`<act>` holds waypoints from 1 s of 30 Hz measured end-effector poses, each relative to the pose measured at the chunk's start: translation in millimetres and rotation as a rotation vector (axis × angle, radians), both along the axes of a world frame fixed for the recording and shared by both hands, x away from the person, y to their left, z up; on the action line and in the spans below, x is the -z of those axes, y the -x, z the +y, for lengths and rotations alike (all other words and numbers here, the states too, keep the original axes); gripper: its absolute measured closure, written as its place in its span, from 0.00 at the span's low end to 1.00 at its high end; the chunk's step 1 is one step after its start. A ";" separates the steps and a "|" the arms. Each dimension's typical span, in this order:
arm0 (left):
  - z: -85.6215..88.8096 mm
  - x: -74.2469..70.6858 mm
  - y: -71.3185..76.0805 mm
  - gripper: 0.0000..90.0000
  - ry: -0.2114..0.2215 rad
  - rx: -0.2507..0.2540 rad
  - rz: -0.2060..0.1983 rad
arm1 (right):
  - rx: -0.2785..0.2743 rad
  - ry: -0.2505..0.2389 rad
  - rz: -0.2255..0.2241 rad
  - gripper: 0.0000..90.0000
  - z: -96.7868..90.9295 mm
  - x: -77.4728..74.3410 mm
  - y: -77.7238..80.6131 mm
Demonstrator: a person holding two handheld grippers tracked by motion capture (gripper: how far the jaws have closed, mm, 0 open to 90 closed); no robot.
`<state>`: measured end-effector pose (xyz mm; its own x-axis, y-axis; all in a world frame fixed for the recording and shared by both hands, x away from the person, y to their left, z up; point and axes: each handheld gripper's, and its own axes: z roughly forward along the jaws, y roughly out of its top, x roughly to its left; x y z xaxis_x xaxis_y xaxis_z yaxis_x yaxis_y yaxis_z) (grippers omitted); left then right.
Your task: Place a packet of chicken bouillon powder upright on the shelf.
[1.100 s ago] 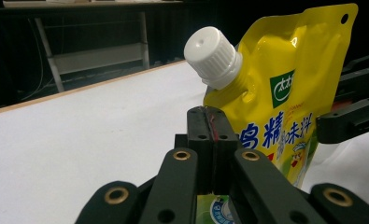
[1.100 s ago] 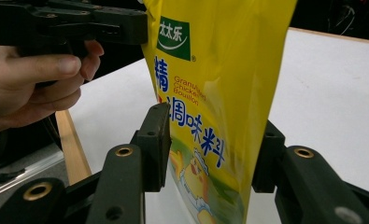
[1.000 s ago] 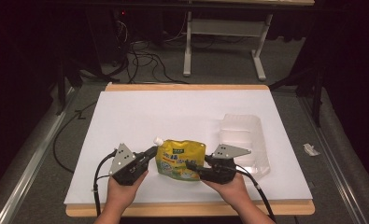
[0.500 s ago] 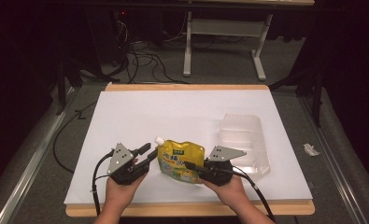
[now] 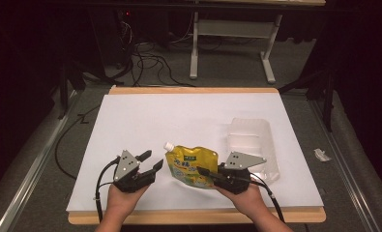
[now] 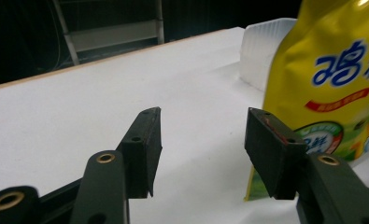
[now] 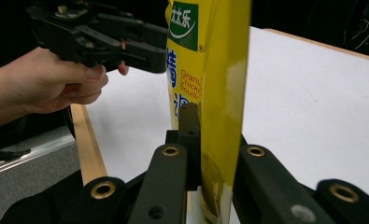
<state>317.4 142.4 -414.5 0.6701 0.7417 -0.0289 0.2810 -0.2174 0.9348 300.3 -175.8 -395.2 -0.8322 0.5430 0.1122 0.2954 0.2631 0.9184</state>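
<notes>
Overhead, the yellow pouch [image 5: 192,165] stands near the front of the white table [image 5: 179,116] between both hands, its spout at upper left and its long axis running up from the table, with the right gripper [image 5: 204,172] clamped on its lower right edge and the left gripper [image 5: 150,162] just beside its left edge, jaws spread and holding nothing. Along the left gripper [image 6: 203,144], the pouch [image 6: 331,79] rises just right of the right jaw, outside the empty gap, a clear tray [image 6: 264,56] behind it. Along the right gripper [image 7: 210,140], the jaws pinch the pouch's [image 7: 210,70] edge, so the left one looks nearer a free edge.
</notes>
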 end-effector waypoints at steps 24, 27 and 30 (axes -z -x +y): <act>1.0 12.3 -9.8 0.47 -0.017 -0.032 0.050 | 0.013 -0.084 -0.077 0.97 -48.3 -34.2 0.6; 0.9 12.5 -9.9 0.47 -0.017 -0.029 0.052 | 0.021 -0.093 -0.091 0.97 -53.9 -39.7 1.2; 0.7 12.5 -9.6 0.47 -0.014 -0.029 0.050 | 0.035 -0.105 -0.100 0.97 -61.7 -44.7 1.7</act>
<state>327.0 143.1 -427.0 0.6461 0.7615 -0.0517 0.3338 -0.2210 0.9164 298.7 -237.5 -350.5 -0.8228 0.5616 0.0868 0.2079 0.1554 0.9657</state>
